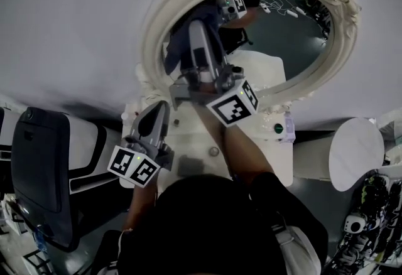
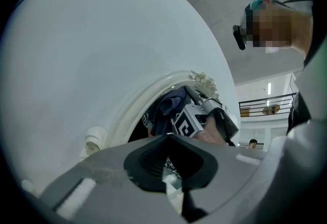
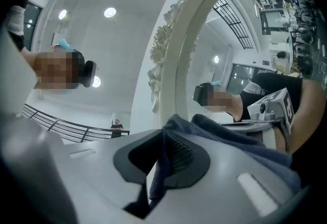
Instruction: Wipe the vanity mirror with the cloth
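The oval vanity mirror (image 1: 295, 35) in its ornate white frame (image 1: 151, 35) leans on the wall above a white vanity top (image 1: 195, 142). My right gripper (image 1: 200, 34) is shut on a dark blue cloth (image 1: 178, 49), which lies against the glass at the mirror's lower left, close to the frame. In the right gripper view the cloth (image 3: 225, 136) bunches between the jaws of the right gripper (image 3: 163, 166), beside the frame (image 3: 179, 54). My left gripper (image 1: 157, 112) hangs lower left by the frame's base, shut and holding nothing. The left gripper (image 2: 171, 166) looks up at the frame (image 2: 143, 100) and cloth (image 2: 166, 105).
A black chair (image 1: 41, 173) stands at the left. A round white stool (image 1: 355, 151) is at the right, with cluttered items on the floor beyond it. A small bottle (image 1: 278, 128) and a knob (image 1: 213, 151) sit on the vanity top. The wall (image 1: 69, 22) is plain grey.
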The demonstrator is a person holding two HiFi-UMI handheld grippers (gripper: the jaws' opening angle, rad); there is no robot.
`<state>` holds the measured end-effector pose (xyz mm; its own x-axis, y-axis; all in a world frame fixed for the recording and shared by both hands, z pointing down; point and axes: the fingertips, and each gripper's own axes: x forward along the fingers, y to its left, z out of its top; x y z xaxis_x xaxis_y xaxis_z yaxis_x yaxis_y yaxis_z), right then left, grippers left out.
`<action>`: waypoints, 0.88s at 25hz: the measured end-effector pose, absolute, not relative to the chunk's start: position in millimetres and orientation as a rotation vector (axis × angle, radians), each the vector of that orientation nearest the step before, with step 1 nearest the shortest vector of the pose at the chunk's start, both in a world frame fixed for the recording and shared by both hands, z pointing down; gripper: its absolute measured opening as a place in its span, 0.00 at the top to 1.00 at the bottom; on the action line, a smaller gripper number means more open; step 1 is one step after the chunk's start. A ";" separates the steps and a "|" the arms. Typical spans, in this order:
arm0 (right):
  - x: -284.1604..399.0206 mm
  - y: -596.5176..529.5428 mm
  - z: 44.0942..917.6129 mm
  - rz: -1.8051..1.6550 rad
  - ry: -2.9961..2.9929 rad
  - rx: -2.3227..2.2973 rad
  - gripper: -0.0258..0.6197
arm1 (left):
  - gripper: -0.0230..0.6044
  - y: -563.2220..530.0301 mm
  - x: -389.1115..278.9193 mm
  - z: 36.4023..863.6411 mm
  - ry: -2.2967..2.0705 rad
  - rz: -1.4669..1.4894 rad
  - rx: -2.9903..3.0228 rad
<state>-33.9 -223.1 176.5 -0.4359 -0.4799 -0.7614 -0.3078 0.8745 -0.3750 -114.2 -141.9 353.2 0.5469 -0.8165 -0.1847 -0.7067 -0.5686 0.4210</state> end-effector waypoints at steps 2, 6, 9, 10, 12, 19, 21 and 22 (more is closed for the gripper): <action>-20.9 -216.3 177.5 -0.223 2.037 -0.584 0.92 | 0.97 -139.7 -112.2 351.7 -1.256 -0.525 2.495; 11.2 -200.4 179.9 -0.229 2.004 -0.623 0.92 | 0.97 -137.9 -103.2 346.5 -1.221 -0.525 2.513; 42.9 -186.8 185.2 -0.205 1.992 -0.676 0.92 | 0.97 -137.5 -91.3 341.9 -1.197 -0.518 2.535; 53.5 -183.1 188.1 -0.197 1.989 -0.700 0.92 | 0.97 -137.6 -87.7 340.9 -1.191 -0.515 2.542; 76.6 -176.9 195.3 -0.185 1.976 -0.757 0.92 | 0.97 -137.8 -79.2 339.7 -1.174 -0.503 2.559; 164.4 -152.3 224.0 -0.145 1.884 -0.954 0.92 | 0.97 -138.2 -35.1 337.7 -1.087 -0.471 2.604; 188.6 -145.3 232.8 -0.121 1.853 -1.020 0.92 | 0.97 -139.5 -21.4 336.7 -1.061 -0.465 2.616; 200.6 -142.1 236.8 -0.108 1.837 -1.052 0.92 | 0.97 -140.1 -14.4 336.4 -1.048 -0.461 2.622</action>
<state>200.6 -142.1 236.8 -0.1471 -0.6982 -0.7006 -0.6111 0.6211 -0.4907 -14.4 -140.1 336.4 0.6859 -0.7029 -0.1884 -0.6138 -0.6979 0.3690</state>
